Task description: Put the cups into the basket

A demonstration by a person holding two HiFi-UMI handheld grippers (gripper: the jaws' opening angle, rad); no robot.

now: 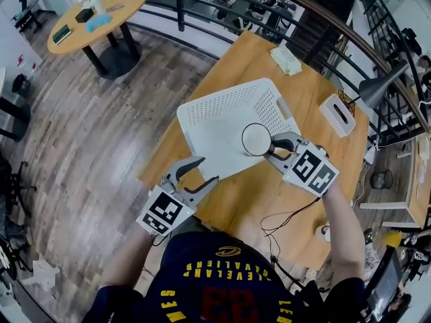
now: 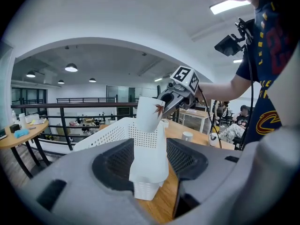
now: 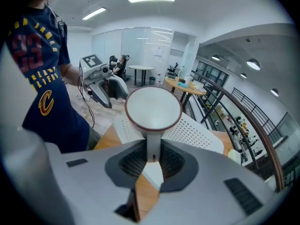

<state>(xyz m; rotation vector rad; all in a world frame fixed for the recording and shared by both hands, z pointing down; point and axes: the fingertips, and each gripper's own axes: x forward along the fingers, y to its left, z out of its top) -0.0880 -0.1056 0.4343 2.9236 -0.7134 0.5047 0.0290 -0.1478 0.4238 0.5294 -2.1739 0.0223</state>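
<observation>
1 cup (image 3: 153, 108) between right fingers (image 3: 183, 168)

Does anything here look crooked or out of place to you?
Only the cup: the right tongs pinch it by its wall, so it hangs tilted above the white basket. Nothing looks spilled or broken.

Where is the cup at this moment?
In the head view, the cup hangs over the right side of the white basket, held by its rim in the right gripper.
</observation>
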